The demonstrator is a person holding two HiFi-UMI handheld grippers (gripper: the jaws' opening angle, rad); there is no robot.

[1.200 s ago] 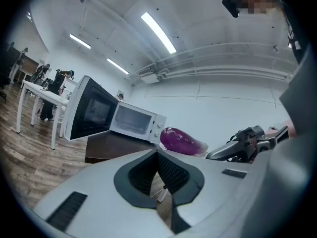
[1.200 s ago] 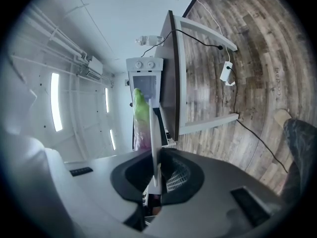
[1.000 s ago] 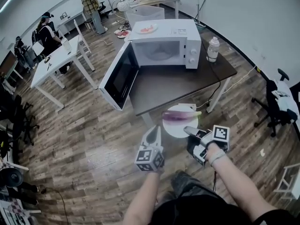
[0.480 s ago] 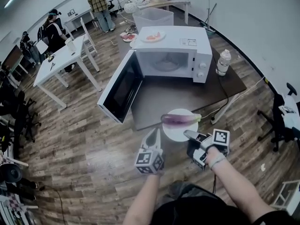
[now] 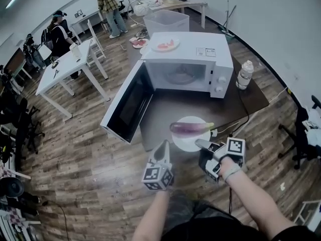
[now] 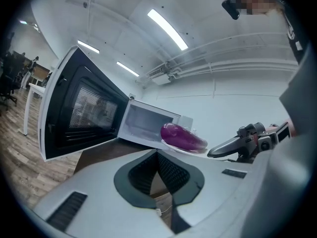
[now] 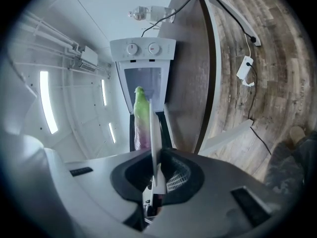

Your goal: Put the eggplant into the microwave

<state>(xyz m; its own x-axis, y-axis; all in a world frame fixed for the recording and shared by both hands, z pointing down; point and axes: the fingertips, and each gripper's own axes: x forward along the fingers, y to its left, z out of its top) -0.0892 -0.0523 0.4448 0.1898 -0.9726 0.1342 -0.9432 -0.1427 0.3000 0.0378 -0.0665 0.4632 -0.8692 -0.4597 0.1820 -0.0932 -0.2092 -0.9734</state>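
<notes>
Mid-carry: right gripper [image 5: 199,143] pinches the plate [image 5: 188,141] bearing the eggplant [image 5: 188,128], near the open microwave [image 5: 220,77]; left gripper [image 5: 163,147] closed, empty. Next: slide it in.

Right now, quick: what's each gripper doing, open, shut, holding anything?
Left gripper: shut, empty.
Right gripper: shut on the plate by its rim, with the eggplant lying on it.

left gripper [image 6: 157,151] jaws together, empty; purple eggplant [image 6: 182,136] before open microwave [image 6: 143,125].
</notes>
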